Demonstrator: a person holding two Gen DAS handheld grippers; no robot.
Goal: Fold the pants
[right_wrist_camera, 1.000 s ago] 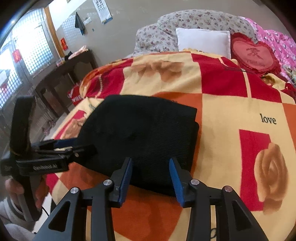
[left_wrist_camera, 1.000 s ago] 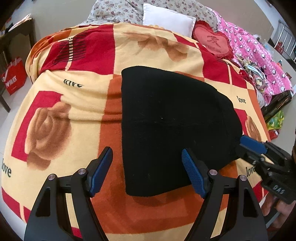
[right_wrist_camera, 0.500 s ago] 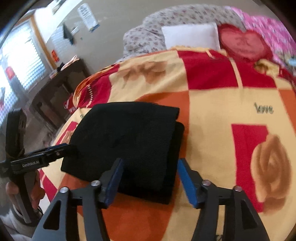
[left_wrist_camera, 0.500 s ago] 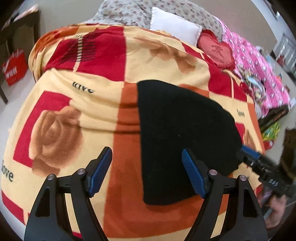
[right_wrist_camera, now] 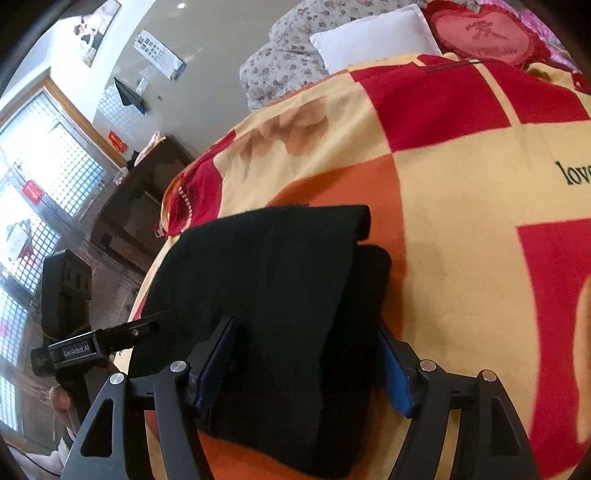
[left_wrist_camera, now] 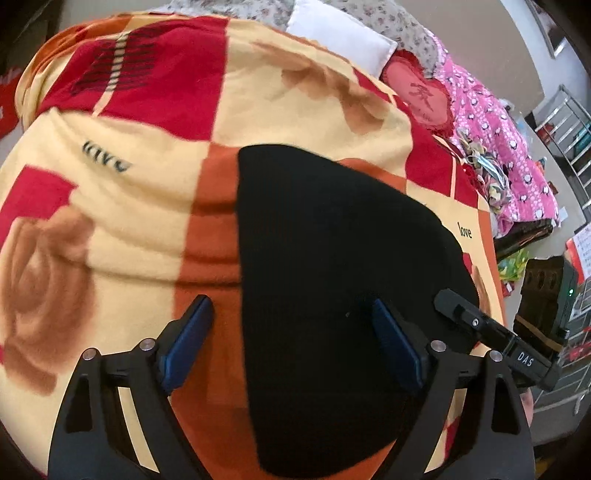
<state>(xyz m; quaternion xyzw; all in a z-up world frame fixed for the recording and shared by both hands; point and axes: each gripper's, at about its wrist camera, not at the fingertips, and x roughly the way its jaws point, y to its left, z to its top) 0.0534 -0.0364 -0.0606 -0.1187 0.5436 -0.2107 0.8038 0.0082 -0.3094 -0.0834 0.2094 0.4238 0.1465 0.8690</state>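
Black pants [left_wrist_camera: 332, 266] lie folded into a thick rectangle on the blanket; they also show in the right wrist view [right_wrist_camera: 280, 295], with an upper layer overlapping a lower one. My left gripper [left_wrist_camera: 291, 343] is open, its jaws straddling the near left edge of the pants. My right gripper [right_wrist_camera: 306, 365] is open wide, its jaws spanning the near end of the folded pants. The right gripper's body [left_wrist_camera: 491, 332] shows at the pants' right edge. The left gripper's body [right_wrist_camera: 96, 343] shows at their left.
The bed carries a red, orange and cream rose blanket [left_wrist_camera: 129, 177]. A white pillow [right_wrist_camera: 373, 37], a red heart cushion [right_wrist_camera: 484, 33] and a pink quilt [left_wrist_camera: 498, 140] lie at the head and far side. A dark wooden table [right_wrist_camera: 140, 206] stands by the window.
My right gripper has opened wider and moved in over the near end of the pants. My left gripper stayed open and shifted left, so the pants now sit right of its centre.
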